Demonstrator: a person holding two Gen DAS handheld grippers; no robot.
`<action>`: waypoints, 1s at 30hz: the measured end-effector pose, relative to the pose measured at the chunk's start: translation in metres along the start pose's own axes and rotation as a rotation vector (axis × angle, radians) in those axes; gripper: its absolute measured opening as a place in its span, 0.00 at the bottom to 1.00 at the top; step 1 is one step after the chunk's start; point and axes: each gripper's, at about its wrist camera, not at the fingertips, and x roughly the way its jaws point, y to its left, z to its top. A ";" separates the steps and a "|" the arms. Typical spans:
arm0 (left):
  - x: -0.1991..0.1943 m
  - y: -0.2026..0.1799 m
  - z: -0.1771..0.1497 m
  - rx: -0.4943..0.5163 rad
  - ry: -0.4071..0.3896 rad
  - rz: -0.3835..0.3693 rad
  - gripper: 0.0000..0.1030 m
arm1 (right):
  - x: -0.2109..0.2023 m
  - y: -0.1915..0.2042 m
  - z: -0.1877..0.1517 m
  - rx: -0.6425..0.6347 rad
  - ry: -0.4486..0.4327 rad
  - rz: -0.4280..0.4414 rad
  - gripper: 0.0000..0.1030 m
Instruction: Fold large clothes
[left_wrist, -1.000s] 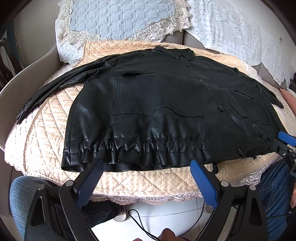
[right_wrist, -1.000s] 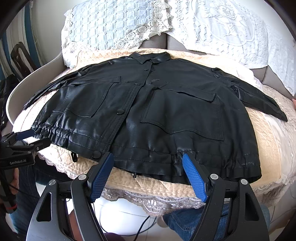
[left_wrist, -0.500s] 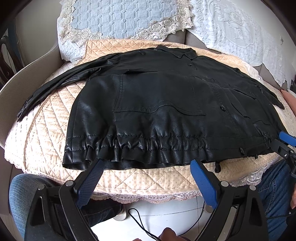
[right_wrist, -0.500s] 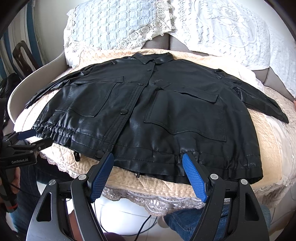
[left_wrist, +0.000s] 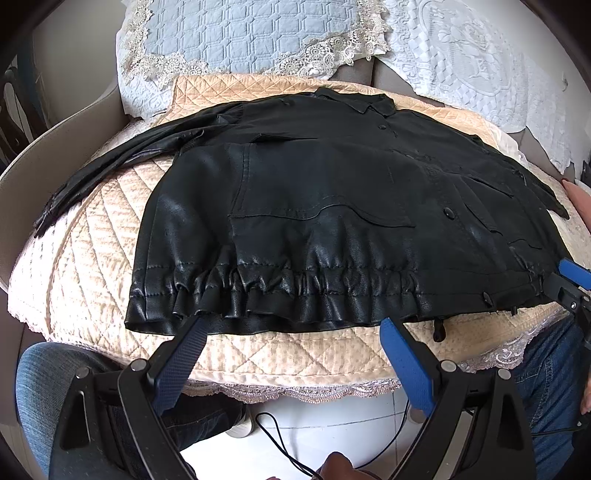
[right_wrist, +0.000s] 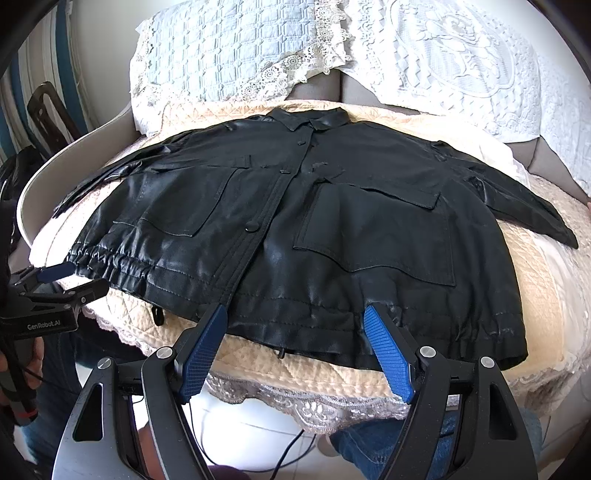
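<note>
Both hand-held grippers hover with fingers spread wide, the left at the gathered hem and the right at the smoother hem of the black jacket spread flat on the quilted sofa cushion; folding looks unstarted, so next each must close on the hem.

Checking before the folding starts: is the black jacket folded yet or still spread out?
Spread out. The black jacket lies flat, front up, both sleeves stretched sideways on the quilted cushion; no fold shows.

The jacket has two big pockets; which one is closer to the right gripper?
The chest pocket right of the button line, straight above the right gripper; the other pocket lies farther left.
</note>
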 end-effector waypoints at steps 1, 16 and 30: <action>0.000 0.000 0.000 0.001 0.000 0.002 0.93 | 0.000 0.000 0.000 -0.002 -0.002 0.002 0.75; 0.001 0.003 0.003 -0.002 -0.003 0.014 0.93 | 0.002 -0.002 0.004 0.008 -0.004 0.010 0.75; 0.003 0.003 0.006 -0.004 -0.007 0.011 0.93 | 0.003 0.001 0.008 0.000 0.001 0.029 0.75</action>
